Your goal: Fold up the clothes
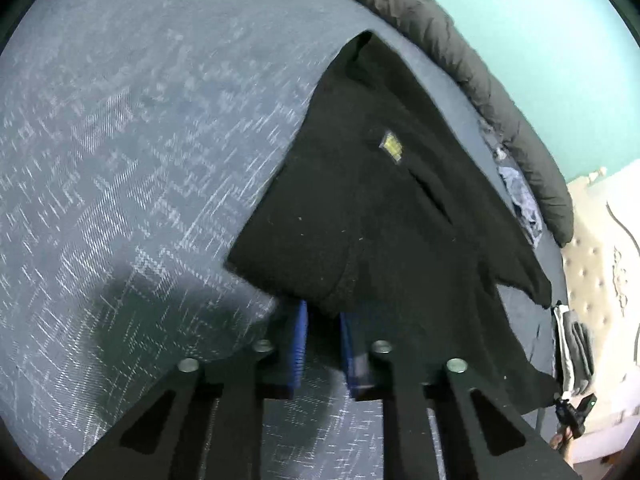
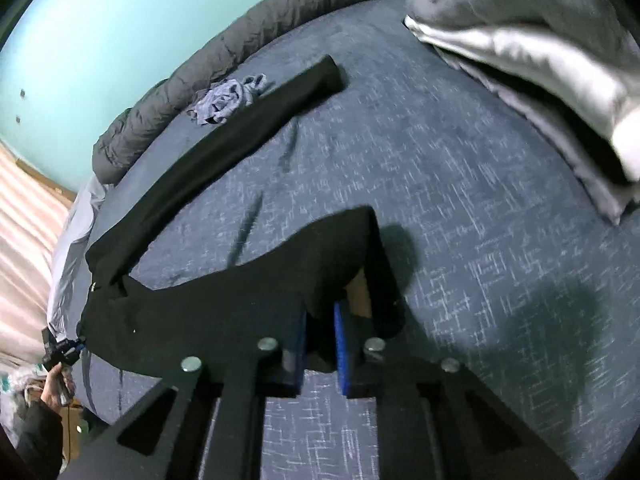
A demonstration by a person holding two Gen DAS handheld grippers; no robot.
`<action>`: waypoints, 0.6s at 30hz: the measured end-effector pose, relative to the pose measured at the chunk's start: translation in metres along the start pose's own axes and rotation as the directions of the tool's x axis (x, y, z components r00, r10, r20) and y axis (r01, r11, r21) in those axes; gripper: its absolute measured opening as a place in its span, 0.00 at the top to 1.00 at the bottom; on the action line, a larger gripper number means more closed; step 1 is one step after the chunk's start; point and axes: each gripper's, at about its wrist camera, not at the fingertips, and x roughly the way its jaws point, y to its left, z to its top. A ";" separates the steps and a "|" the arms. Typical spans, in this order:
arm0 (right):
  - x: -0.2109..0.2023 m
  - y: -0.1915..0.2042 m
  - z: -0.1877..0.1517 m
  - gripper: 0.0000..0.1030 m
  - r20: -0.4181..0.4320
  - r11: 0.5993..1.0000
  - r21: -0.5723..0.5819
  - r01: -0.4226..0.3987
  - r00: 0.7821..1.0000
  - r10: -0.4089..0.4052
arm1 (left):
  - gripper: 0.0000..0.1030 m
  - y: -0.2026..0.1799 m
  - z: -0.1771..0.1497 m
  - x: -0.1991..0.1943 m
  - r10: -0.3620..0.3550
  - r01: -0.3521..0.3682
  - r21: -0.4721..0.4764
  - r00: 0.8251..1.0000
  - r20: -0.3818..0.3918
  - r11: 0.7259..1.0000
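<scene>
A black garment [image 1: 372,200] with a small yellow label [image 1: 391,146] is held up over the blue patterned bed cover [image 1: 120,140]. My left gripper [image 1: 323,320] is shut on its near edge between blue pads [image 1: 299,340]. In the right wrist view the same black garment [image 2: 224,304] hangs from my right gripper [image 2: 320,320], which is shut on another edge; one long sleeve [image 2: 224,128] trails flat across the bed. The other gripper [image 2: 60,354] shows at the far left with the holding hand.
A dark grey quilt [image 1: 460,52] lies rolled along the teal wall. A crumpled blue-grey cloth [image 2: 228,100] sits beside it. A stack of folded grey and white clothes [image 2: 540,64] lies at the right. A tufted headboard [image 1: 592,240] is at the bed's end.
</scene>
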 end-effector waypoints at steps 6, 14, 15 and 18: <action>-0.043 0.018 0.024 0.93 0.102 0.999 -0.035 -0.008 0.995 0.012 | 0.94 -0.009 0.014 -0.046 -0.054 0.053 0.012 0.996 0.075 0.999; -0.109 0.032 0.044 0.94 0.216 0.995 -0.087 -0.051 0.974 0.068 | 0.95 -0.017 0.019 -0.086 -0.098 0.095 0.028 0.990 0.101 0.995; -0.103 0.028 0.037 0.94 0.193 0.996 -0.082 -0.043 0.979 0.058 | 0.95 -0.013 0.015 -0.083 -0.096 0.095 0.021 0.991 0.091 0.995; -0.084 0.015 0.016 0.94 0.117 0.998 -0.062 -0.023 0.993 0.030 | 0.95 -0.001 0.003 -0.063 -0.077 0.078 -0.011 0.996 0.048 0.997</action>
